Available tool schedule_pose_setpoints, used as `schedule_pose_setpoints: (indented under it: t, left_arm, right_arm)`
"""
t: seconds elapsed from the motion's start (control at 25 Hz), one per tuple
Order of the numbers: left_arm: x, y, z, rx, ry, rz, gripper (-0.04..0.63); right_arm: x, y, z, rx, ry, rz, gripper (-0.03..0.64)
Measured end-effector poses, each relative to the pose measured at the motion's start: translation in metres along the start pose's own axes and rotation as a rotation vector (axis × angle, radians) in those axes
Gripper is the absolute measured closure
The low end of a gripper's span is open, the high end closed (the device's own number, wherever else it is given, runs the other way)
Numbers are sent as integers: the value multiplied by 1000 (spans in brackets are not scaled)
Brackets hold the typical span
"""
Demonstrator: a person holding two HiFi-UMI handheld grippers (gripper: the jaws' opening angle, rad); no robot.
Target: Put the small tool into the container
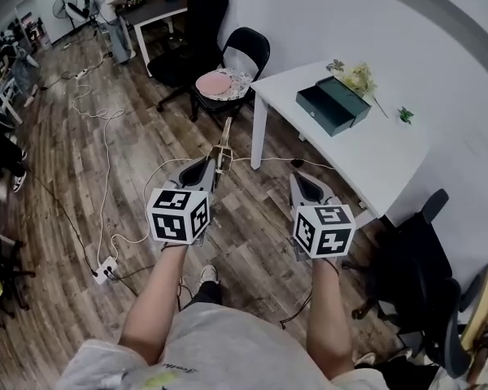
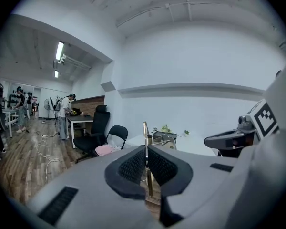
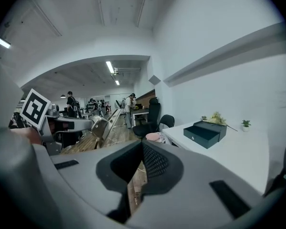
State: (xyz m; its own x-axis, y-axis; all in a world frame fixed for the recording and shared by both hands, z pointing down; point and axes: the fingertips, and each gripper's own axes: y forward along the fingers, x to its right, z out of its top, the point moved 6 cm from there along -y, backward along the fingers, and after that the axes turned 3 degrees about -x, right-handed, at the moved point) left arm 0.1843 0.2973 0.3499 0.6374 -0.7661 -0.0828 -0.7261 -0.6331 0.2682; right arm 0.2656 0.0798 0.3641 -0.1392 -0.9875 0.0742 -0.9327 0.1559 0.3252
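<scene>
A thin brass-coloured small tool (image 1: 224, 146) sticks forward out of my left gripper (image 1: 217, 167), whose jaws are shut on it. In the left gripper view the tool (image 2: 145, 137) stands edge-on between the pads. My right gripper (image 1: 302, 184) is alongside at the same height, shut with nothing in it; its pads meet at the tip (image 3: 140, 144). The container, a dark green box (image 1: 335, 104) with a drawer front, sits on the white table (image 1: 374, 157) ahead and to the right. It shows in the right gripper view as the box (image 3: 205, 131). Both grippers hang over the wooden floor, short of the table.
A black chair with a pink cushion (image 1: 226, 78) stands left of the table. Small plants (image 1: 358, 78) sit behind the box. Cables and a power strip (image 1: 106, 270) lie on the floor. A black office chair (image 1: 423, 279) stands at the right. A person (image 1: 112, 15) is at a far desk.
</scene>
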Motion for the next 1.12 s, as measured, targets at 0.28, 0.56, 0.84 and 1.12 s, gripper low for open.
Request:
schedule_pose_setpoints:
  t: [0.28,0.56,0.84,1.12]
  left_arm:
    - [-45,57,19,-16,0,-65,588]
    - [-82,100,31,-40,-2,-142,588]
    - [-108,127,37,-54,4,-212,588]
    - [-122,145,40,-70,10,-283,588]
  right_arm:
    - [8,59,22,-18,22,-55,614]
    - [3,103,38,-49,31,-111,614]
    - [-4,130,47,-63,45,-168,614]
    - [-10,142,54,-69,54,-224,614]
